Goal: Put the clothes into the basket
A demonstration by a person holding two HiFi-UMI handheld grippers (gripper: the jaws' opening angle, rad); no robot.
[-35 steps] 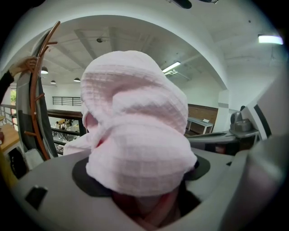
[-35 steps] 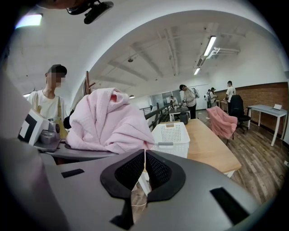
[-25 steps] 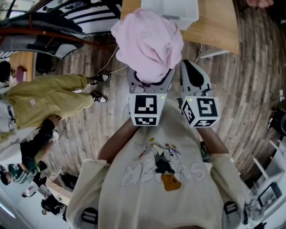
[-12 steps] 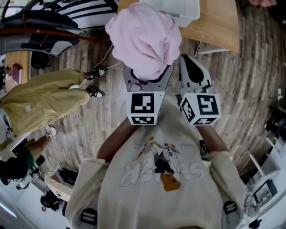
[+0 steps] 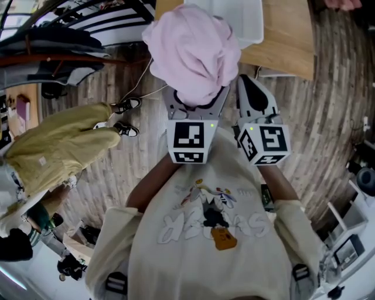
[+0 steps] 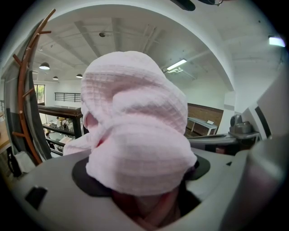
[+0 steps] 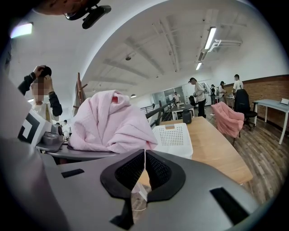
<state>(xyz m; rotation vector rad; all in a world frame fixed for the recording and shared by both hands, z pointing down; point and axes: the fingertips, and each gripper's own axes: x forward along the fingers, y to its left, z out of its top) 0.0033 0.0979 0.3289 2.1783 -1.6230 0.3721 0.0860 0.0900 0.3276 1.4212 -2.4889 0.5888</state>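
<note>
Left gripper [image 5: 197, 105] holds the pink garment [image 5: 193, 53]. Its jaws are spread wide round a bunched wad, and the cloth balloons above the tips at upper centre of the head view. Right gripper [image 5: 246, 88] is pinched closed and empty, just right of the left one.

Basket [image 5: 243, 17]: white, perforated, on the wooden table [image 5: 287, 41] at top centre, directly past the garment. The wad hides most of its rim in the head view. The right gripper view shows it clearly at centre frame.

Step, as I read it: carry over and drop.
- Clear the near rim and get the whole wad above the opening before releasing.
- Go low so loose folds land inside and don't drape over the wall.
- Cloth is soft and bulky and may cling to the pads, so a small shake may be needed.
- Right gripper is free to tuck in strays.

Room: the straight path ahead looks open, with the table edge under the route. A person in yellow-green trousers [image 5: 58, 140] is at frame left, well apart. Clothes rail [image 5: 88, 23] is at upper left, so stay off it.
</note>
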